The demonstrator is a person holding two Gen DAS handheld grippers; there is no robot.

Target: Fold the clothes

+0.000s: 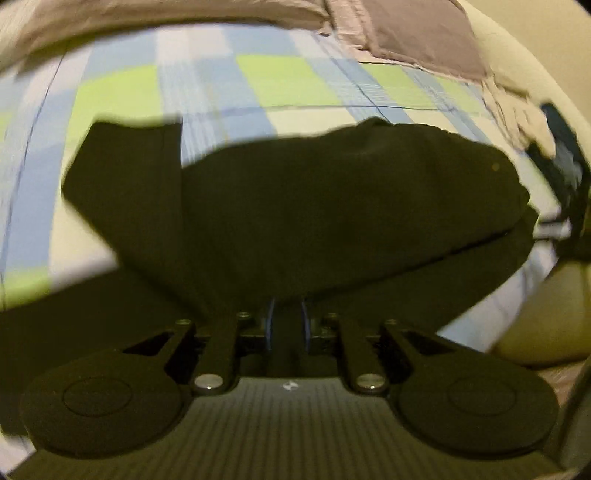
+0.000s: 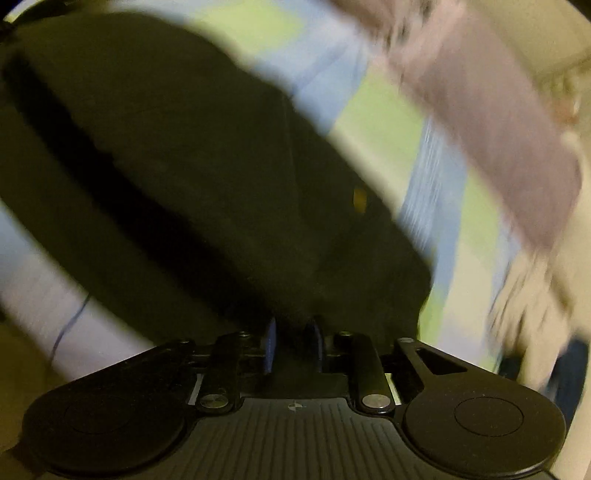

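In the left wrist view, the left hand-held gripper is seen with its two blue-edged fingers drawn close together on dark cloth, so it is judged to be pinching the near edge of the black garment. The garment is spread straight ahead of this gripper on the checked bedsheet, its long axis running across the picture from left to right, with a flap turned up at the left. A grey blanket lies along the far edge of the bed. The right end of the garment reaches towards another dark device at the picture's right edge.

In the right wrist view, which is heavily blurred, the right hand-held gripper is likewise seen narrowed on the same black garment, which runs diagonally from upper left to lower right. Each gripper is judged to hold one end of the near edge, so neither is nearer.

No brand, label or writing can be read; only a small yellow spot is seen on the cloth.
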